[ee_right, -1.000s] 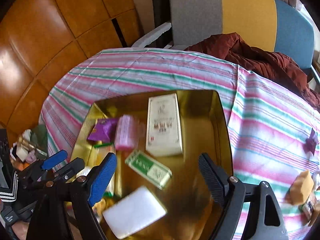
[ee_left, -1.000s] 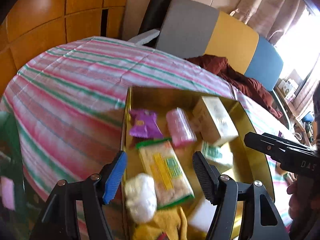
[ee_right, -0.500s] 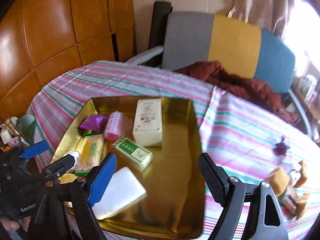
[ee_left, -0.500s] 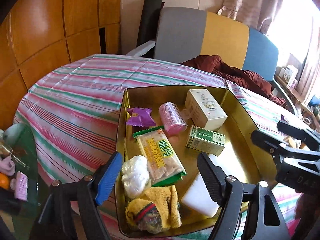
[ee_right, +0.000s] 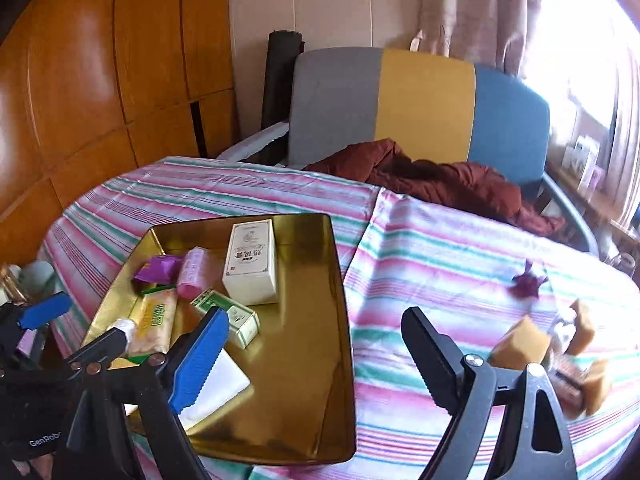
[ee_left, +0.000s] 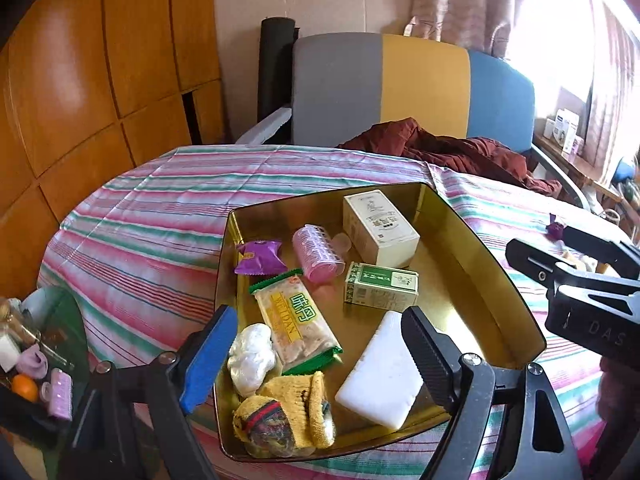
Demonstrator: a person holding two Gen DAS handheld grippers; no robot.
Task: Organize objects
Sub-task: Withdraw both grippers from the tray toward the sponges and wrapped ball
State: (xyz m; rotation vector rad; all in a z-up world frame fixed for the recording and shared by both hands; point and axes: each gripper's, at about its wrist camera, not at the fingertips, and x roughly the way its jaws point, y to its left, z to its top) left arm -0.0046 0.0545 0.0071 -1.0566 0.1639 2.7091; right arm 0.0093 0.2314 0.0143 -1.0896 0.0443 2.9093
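Note:
A gold tray sits on the striped tablecloth. In it lie a cream box, a pink roller, a purple packet, a green box, a biscuit pack, a white wad, a yellow knit piece and a white block. My left gripper is open and empty above the tray's near edge. My right gripper is open and empty over the tray's right rim. Tan cubes and a purple scrap lie on the cloth at right.
A grey, yellow and blue sofa with a maroon cloth stands behind the table. Wooden panels fill the left. A low side surface with small items sits at lower left.
Both grippers have pulled back and lifted, so the tray looks smaller and more of the table shows. The right view has swung right, bringing the tan cubes in. Both stay open.

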